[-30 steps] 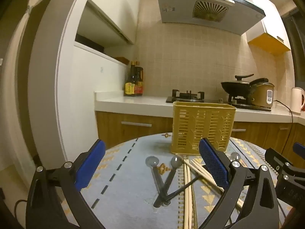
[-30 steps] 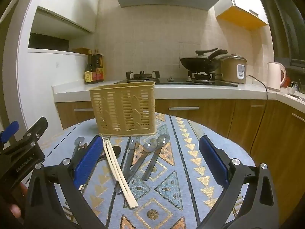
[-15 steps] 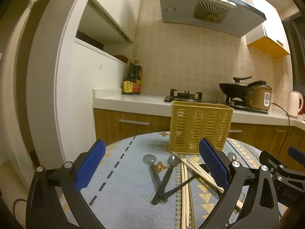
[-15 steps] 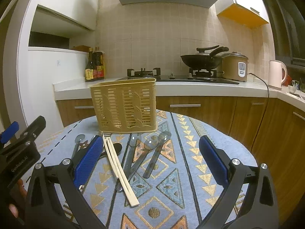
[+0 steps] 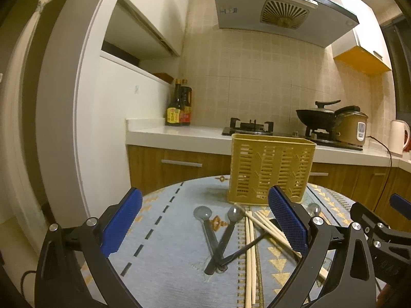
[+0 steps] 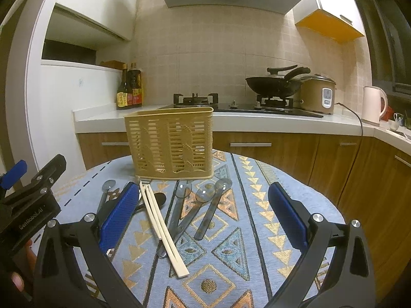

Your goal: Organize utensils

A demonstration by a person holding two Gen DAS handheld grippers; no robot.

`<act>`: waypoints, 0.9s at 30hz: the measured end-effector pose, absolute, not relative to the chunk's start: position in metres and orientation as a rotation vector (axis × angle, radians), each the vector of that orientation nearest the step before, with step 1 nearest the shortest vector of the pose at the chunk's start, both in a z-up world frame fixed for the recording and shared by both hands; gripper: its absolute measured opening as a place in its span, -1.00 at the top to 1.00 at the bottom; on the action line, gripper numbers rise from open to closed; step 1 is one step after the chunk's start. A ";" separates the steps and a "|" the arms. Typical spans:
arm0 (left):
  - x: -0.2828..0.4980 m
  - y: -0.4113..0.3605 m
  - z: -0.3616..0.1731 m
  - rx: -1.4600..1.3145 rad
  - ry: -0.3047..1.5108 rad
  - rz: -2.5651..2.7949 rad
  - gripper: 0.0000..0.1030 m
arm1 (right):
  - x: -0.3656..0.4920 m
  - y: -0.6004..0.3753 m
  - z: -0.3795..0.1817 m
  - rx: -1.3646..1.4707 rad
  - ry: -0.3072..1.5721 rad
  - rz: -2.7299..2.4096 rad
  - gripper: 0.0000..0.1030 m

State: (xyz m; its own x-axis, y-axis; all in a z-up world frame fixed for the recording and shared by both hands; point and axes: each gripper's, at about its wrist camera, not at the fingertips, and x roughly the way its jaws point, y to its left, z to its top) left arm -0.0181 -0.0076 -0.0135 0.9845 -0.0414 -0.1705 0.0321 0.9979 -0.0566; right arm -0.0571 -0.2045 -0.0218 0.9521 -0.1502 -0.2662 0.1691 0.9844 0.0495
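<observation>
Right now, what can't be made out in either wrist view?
- Basket inside: slatted wall hides it, both views.
- Chopsticks: near ends cut off by the left view's bottom edge.
- Dark spoon: handle hidden behind the right gripper finger.

A left gripper (image 5: 205, 220) with blue-padded fingers spread wide hovers above a round table (image 5: 164, 264) covered in patterned cloth. Grey spoons (image 5: 218, 233) and pale chopsticks (image 5: 250, 251) lie crossed before an upright yellow slotted holder (image 5: 271, 169). Kitchen counter (image 5: 179, 134) behind.
</observation>
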 end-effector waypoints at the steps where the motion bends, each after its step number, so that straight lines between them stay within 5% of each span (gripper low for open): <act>1: -0.018 -0.007 -0.013 -0.054 0.171 -0.037 -0.85 | -0.057 -0.205 -0.022 0.074 0.266 -0.163 -0.85; 27: -0.014 -0.008 -0.016 -0.047 0.191 -0.036 -0.85 | -0.053 -0.203 -0.025 0.064 0.285 -0.164 -0.85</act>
State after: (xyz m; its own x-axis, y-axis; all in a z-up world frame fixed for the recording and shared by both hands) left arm -0.0141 -0.0076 -0.0162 0.9811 -0.0402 -0.1891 0.0312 0.9982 -0.0504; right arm -0.0533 -0.2026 -0.0249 0.9464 -0.1520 -0.2851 0.1701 0.9846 0.0396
